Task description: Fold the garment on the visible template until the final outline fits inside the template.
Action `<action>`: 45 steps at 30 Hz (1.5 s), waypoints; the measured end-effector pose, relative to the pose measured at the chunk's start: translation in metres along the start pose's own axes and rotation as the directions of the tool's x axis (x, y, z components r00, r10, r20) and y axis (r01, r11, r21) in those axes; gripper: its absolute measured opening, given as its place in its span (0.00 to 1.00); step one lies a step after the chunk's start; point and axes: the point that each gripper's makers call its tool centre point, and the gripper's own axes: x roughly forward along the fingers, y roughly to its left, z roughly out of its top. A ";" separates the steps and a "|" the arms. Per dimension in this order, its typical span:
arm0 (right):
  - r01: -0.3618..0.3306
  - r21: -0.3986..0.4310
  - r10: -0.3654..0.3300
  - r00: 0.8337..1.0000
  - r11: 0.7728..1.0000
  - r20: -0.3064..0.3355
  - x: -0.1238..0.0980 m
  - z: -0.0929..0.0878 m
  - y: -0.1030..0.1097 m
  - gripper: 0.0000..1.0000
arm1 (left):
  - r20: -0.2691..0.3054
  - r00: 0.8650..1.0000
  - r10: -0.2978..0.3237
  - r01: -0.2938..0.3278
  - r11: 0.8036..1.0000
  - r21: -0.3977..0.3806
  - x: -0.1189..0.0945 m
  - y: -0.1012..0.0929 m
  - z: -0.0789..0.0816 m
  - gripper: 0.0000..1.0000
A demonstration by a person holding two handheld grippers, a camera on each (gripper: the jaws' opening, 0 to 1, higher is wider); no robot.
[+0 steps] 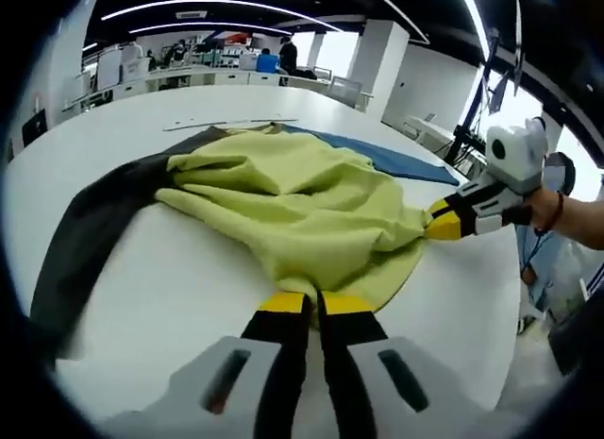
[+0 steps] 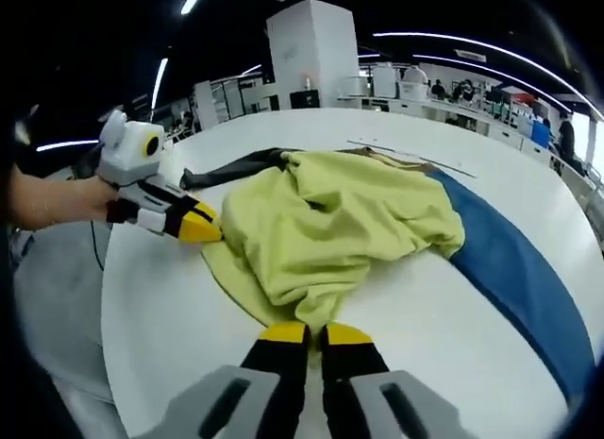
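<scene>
- Where the left gripper point(image 1: 314, 302) rises from the bottom of its own view, its yellow-tipped jaws stand together on the near hem of the garment point(image 1: 302, 208), pinching the cloth.
- From the right of that view the right gripper point(image 1: 442, 222) comes in, held by a hand point(image 1: 545, 209), its jaws closed on the garment's right edge, where the cloth draws into a gathered point.
- In the right gripper view, the right gripper point(image 2: 315, 333) has its jaws together on a bunched fold of garment point(image 2: 330, 227) just ahead of them.
- The left gripper point(image 2: 209, 229) enters that view from the left, tips closed on the garment's edge.
- The yellow-green garment lies crumpled in a heap on the white table point(image 1: 179, 288).
- A dark sleeve point(image 1: 90, 231) trails off the heap toward the left gripper view's left side.
- A blue template point(image 2: 514, 260) lies flat under and beyond the heap, touching it.
</scene>
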 end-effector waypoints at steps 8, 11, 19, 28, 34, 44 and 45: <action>-0.025 0.033 0.022 0.995 0.999 0.095 -0.022 0.029 0.010 0.00 | 0.039 0.999 0.014 -0.016 0.998 0.055 -0.027 -0.005 0.026 0.00; -0.024 -0.001 0.024 0.990 1.000 0.137 -0.033 0.054 0.011 0.00 | 0.074 0.997 0.027 -0.033 0.996 0.081 -0.038 -0.004 0.053 0.00; 0.028 0.053 -0.038 0.980 0.998 0.196 -0.036 0.122 -0.018 0.00 | 0.137 0.984 0.116 -0.120 0.993 0.022 -0.035 0.016 0.117 0.00; 0.092 0.098 -0.109 0.977 0.991 0.182 -0.005 0.165 -0.061 0.00 | 0.169 0.974 0.154 -0.142 0.987 -0.077 -0.008 0.047 0.158 0.00; 0.115 0.165 -0.134 0.985 0.980 0.108 0.039 0.159 -0.085 0.00 | 0.146 0.969 0.201 -0.185 0.975 -0.120 0.017 0.077 0.156 0.00; 0.122 0.263 -0.140 0.989 0.957 0.052 0.092 0.146 -0.110 0.00 | 0.099 0.962 0.253 -0.239 0.961 -0.139 0.058 0.113 0.147 0.01; 0.123 0.267 -0.141 0.989 0.956 0.050 0.094 0.145 -0.112 0.00 | 0.094 0.962 0.256 -0.241 0.960 -0.145 0.061 0.116 0.146 0.01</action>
